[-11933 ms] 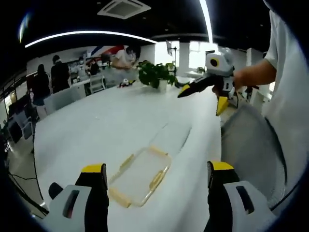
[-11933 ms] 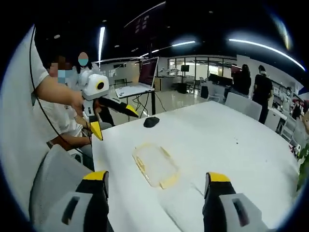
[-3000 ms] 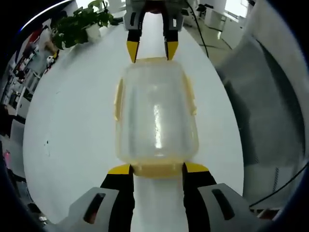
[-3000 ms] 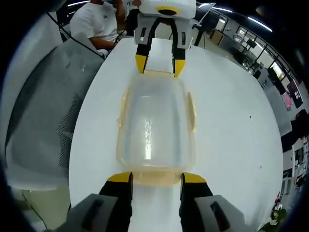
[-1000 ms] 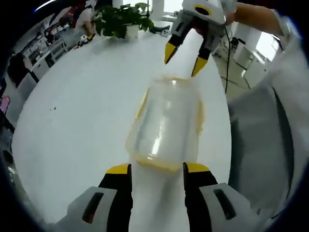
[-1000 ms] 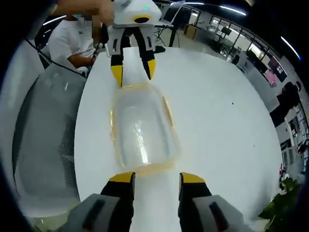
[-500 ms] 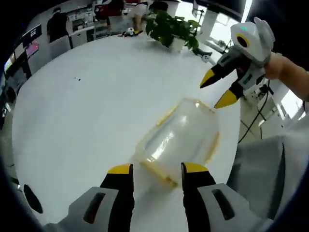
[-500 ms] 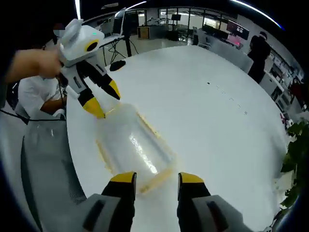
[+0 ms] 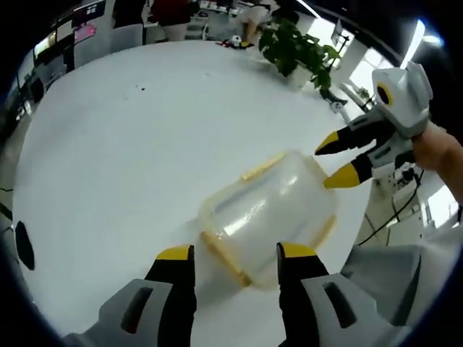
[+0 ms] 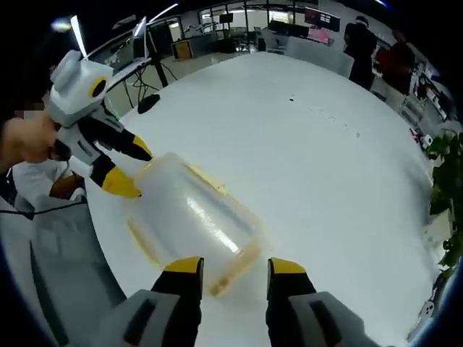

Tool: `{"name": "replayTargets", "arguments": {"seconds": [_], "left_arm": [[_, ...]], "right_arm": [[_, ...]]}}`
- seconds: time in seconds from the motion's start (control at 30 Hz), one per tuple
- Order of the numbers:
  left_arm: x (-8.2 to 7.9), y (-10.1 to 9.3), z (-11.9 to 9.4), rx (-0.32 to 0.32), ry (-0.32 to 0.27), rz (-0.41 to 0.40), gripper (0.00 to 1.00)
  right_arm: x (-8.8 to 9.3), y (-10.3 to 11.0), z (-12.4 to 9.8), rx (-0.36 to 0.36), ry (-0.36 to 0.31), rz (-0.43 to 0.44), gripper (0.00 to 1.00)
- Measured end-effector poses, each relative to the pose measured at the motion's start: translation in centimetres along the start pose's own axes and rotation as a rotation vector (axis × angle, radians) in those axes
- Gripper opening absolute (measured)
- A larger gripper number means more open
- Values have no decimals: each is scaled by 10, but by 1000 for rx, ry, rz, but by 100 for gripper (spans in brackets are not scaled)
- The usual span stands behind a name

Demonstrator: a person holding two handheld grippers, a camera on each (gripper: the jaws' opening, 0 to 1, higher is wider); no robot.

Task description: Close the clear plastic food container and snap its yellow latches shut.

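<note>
The clear plastic container (image 9: pixel 269 211) lies with its lid on, set diagonally on the white table (image 9: pixel 108 144), and yellow latches (image 9: pixel 263 165) run along its edges. My left gripper (image 9: pixel 236 254) is open, its yellow-tipped jaws astride the near end without clamping it. My right gripper (image 9: pixel 334 160) comes in from the right, open, with its tips at the container's far end. In the right gripper view the container (image 10: pixel 192 213) lies ahead of my open right gripper (image 10: pixel 236 266). My left gripper (image 10: pixel 130 168), held by a hand, points at its far end.
A potted plant (image 9: pixel 296 47) stands at the table's far edge, with people and chairs behind it. A grey chair (image 10: pixel 58 275) stands beside the table. A dark mouse (image 10: pixel 148 103) lies near the table's far edge. Leaves (image 10: pixel 448 188) show at the right.
Both hands have swung sideways and both views have rolled. The container now lies diagonally across each view. Each opposite gripper sits at its far end, off to one side of the picture, still open.
</note>
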State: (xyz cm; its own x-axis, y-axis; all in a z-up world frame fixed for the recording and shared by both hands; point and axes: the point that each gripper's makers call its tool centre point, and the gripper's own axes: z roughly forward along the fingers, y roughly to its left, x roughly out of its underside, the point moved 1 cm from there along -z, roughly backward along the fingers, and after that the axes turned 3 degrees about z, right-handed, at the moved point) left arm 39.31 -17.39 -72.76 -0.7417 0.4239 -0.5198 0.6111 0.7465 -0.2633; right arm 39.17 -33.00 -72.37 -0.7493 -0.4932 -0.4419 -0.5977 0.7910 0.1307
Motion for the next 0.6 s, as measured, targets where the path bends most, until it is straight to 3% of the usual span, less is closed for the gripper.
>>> {"name": "replayTargets", "arguments": {"seconds": [0.1,0.23,0.4,0.6], "left_arm": [[0,-2,3,3,4,-7,43],[-4,-4,6,4,-2,-24,43],[-6,-6,7,-1,8,-26,43],[-7,-8,8,-20,9,-38,41]], "right_arm": [[-1,4,4,-37,-10,113,36],[-2,7,4,-56,-7,117,32],[-3,10,6,-58,6,135,36],[-4,11,6,-21,33,139,35]]}}
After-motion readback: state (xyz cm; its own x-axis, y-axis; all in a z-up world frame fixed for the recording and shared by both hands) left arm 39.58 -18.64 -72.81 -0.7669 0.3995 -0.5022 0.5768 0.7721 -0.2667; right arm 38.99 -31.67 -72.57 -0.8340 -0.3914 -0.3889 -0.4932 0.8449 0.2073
